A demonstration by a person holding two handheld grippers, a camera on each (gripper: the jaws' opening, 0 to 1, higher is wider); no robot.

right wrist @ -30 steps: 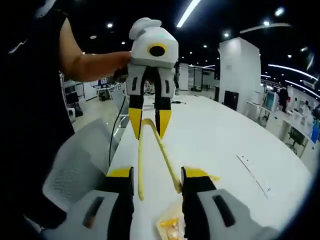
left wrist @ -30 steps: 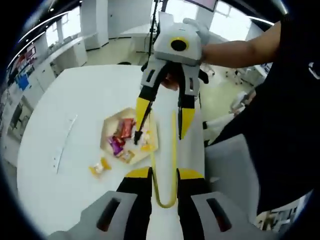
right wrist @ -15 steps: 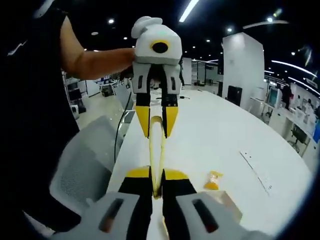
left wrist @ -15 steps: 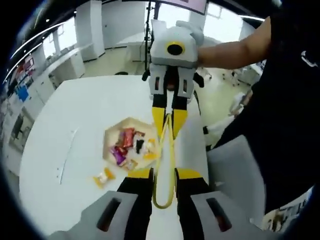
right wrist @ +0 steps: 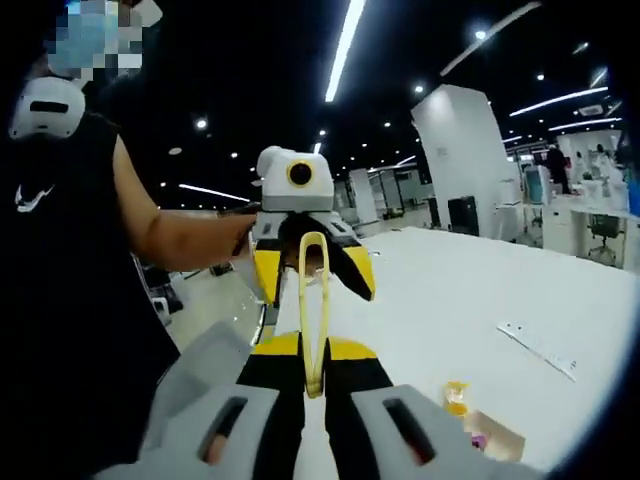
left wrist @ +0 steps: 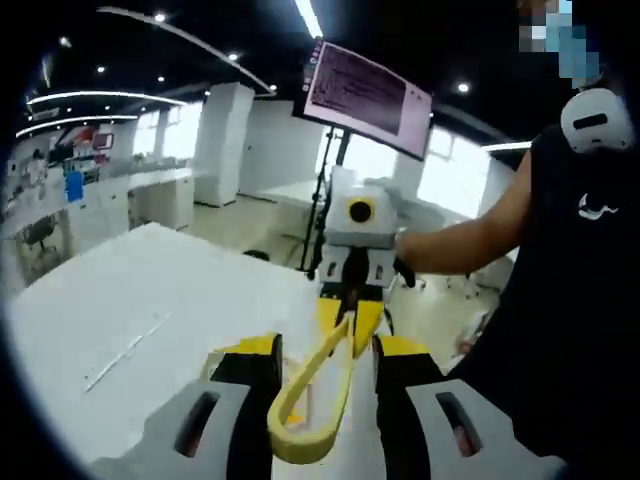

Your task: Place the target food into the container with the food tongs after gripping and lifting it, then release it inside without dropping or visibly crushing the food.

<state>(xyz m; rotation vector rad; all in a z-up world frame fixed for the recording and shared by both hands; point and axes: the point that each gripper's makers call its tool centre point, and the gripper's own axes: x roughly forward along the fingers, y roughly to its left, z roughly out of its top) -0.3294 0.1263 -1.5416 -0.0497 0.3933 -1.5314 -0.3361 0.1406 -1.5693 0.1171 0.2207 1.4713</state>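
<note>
The right claw (right wrist: 313, 350) is pressing its jaws together on the arms of the yellow food tongs (right wrist: 313, 300), squeezing them nearly flat against each other. From here the likely trouble is the tongs twisting or sliding out of that narrow pinch as they are being swung down toward the food. In the left gripper view the same claw (left wrist: 350, 315) is sitting at twelve o'clock, with the tongs (left wrist: 315, 395) running down from it. The left claw (left wrist: 327, 350) is standing spread, its jaws lying on either side of the looped end of the tongs. Whether either jaw is actually touching the loop I cannot tell, so it may be giving no support. In the right gripper view this claw (right wrist: 313, 285) is facing back with its jaws wide apart around the top of the loop. The tongs are being held up in the air, well apart from anything edible. The target food, seemingly the yellow wrapped sweet (right wrist: 456, 397), is lying on the white table (right wrist: 480, 290) at about four o'clock from the right claw, just beside the wooden container (right wrist: 495, 432). With the arms already squeezed shut, they would need reopening before gripping. A hard re-close could be crushing the sweet, and a loose one could be letting it drop short of the container.
</note>
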